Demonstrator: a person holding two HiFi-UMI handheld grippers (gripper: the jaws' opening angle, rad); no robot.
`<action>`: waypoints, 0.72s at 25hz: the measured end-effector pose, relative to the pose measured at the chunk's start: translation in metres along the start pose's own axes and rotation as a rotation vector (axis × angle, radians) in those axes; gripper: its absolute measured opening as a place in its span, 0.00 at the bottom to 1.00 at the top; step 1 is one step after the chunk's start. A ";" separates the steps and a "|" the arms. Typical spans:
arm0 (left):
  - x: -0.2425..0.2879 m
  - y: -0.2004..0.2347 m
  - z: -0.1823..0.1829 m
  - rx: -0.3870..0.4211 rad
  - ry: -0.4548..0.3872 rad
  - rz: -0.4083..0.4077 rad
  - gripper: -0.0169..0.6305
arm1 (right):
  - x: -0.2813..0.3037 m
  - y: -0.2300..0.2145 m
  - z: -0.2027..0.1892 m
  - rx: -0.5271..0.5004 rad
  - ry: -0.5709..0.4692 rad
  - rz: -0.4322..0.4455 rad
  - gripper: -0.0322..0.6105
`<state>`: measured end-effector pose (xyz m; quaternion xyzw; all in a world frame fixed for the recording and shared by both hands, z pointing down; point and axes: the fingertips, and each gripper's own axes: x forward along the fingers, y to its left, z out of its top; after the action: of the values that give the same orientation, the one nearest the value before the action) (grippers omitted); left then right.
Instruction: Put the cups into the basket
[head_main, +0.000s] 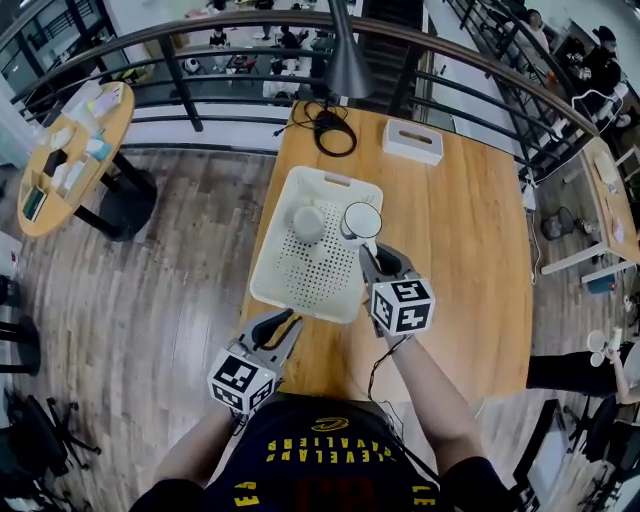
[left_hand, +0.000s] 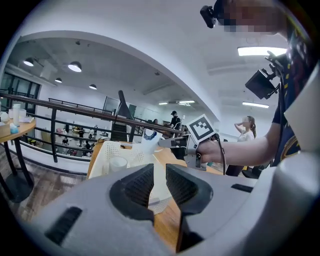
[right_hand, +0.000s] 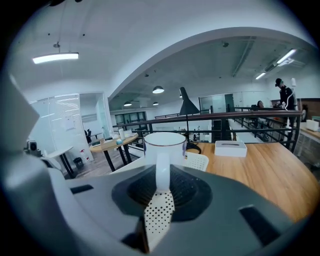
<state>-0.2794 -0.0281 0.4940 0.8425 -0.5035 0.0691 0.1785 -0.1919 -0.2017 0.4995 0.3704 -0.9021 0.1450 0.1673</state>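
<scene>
White mug with a dark rim (head_main: 361, 222), held by its handle in the right gripper (head_main: 372, 258), just inside the right wall of the white perforated plastic basket (head_main: 300, 300). The right gripper view shows the grip itself. Both pads are closed on the looped handle of the mug (right_hand: 165, 145), which stands upright beyond the right gripper (right_hand: 162, 181), with the dotted basket floor (right_hand: 159, 217) below. The head view does not show this contact.

The left gripper view supplies the height. The mug (left_hand: 149, 137) hangs above the basket rim (left_hand: 107, 148), slightly tilted, on the right gripper (left_hand: 162, 142), whose marker cube (left_hand: 201, 129) faces the camera.

A plain white cup (head_main: 307, 222) sits on the basket floor at the far left, just beside the mug but apart from it. It appears again in the left gripper view (left_hand: 118, 164).

The left gripper (head_main: 286, 327) is at the near left corner of the basket. Its jaws stand a narrow gap apart with nothing between them (left_hand: 160, 174).

The basket lies on a wooden table (head_main: 470, 260). A white rectangular box (head_main: 413, 140) and a coiled black cable (head_main: 332, 128) lie at the table's far end, well apart from the basket. A dark cone-shaped lamp (head_main: 346, 62) overlaps that end. A dark metal railing (head_main: 200, 75) runs behind, and a round wooden table (head_main: 70, 165) stands to the left.
</scene>
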 end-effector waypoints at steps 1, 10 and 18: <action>-0.001 0.003 0.000 0.003 0.000 -0.008 0.13 | 0.004 0.001 0.001 0.009 0.001 -0.016 0.15; -0.004 0.023 0.009 0.011 -0.025 -0.050 0.13 | 0.041 -0.005 -0.003 0.116 0.029 -0.156 0.15; -0.019 0.036 -0.001 -0.020 -0.017 -0.044 0.13 | 0.075 -0.015 -0.018 0.200 0.060 -0.242 0.15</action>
<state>-0.3198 -0.0275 0.4978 0.8522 -0.4870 0.0528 0.1841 -0.2275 -0.2511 0.5487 0.4867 -0.8265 0.2241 0.1726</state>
